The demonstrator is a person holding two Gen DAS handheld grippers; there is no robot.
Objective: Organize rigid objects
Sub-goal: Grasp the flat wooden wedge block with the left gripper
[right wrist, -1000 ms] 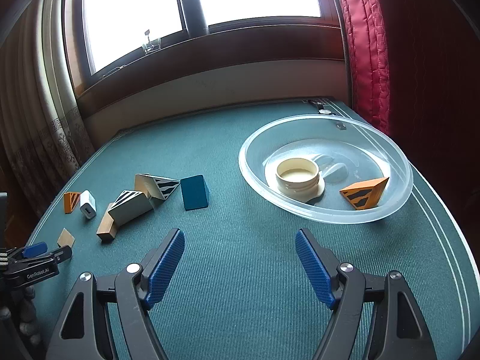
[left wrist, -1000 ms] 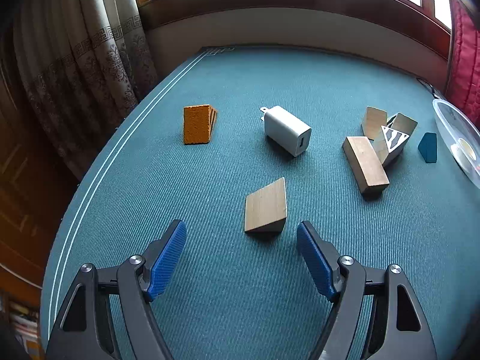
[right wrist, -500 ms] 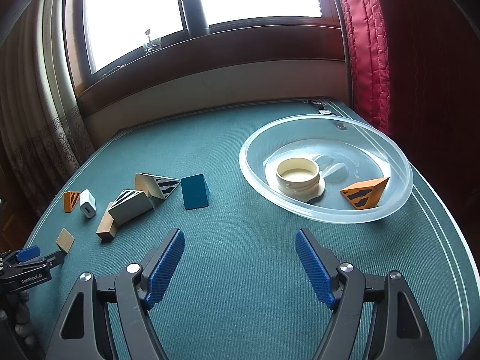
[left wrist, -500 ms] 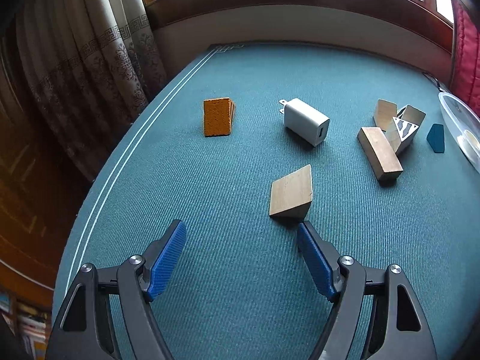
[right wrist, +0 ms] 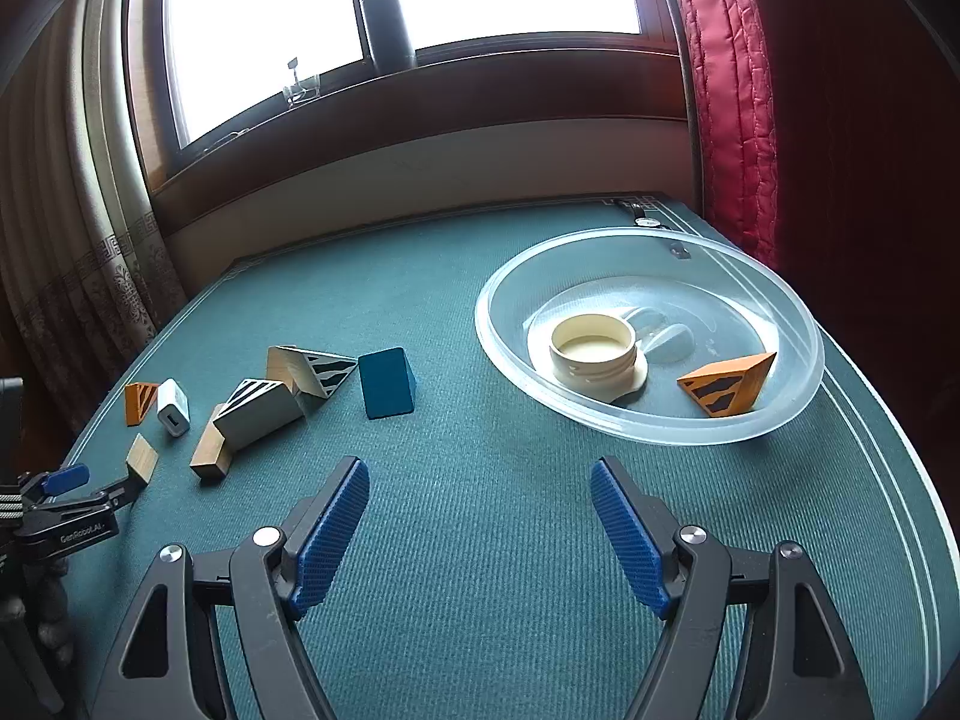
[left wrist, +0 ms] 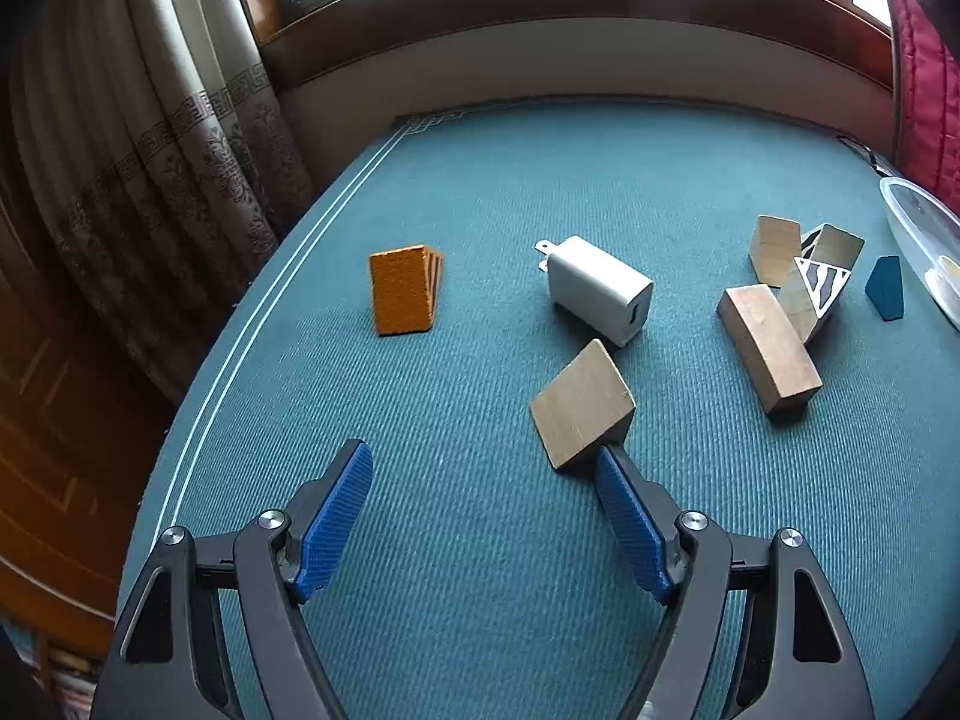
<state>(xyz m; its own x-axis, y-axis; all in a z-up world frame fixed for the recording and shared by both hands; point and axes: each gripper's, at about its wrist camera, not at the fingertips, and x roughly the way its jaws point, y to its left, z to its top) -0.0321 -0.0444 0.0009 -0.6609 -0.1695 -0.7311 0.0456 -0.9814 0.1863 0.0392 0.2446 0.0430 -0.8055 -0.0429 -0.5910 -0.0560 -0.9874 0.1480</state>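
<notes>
A teal table (left wrist: 480, 540) holds scattered blocks. The left gripper (left wrist: 483, 510) hovers with jaws apart and empty, its right fingertip just beside a plain wooden wedge (left wrist: 582, 405) near the table's left edge. The right gripper (right wrist: 480, 516), also open and empty, hangs over bare cloth. A clear bowl (right wrist: 780, 414) by the right edge contains an orange striped wedge (right wrist: 729, 387).

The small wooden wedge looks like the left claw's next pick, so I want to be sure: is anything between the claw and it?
Nothing visible stands between them. The small wooden wedge lies on the green cloth just ahead of the open left claw, off toward its right finger. The white charger sits behind the wedge.
</notes>
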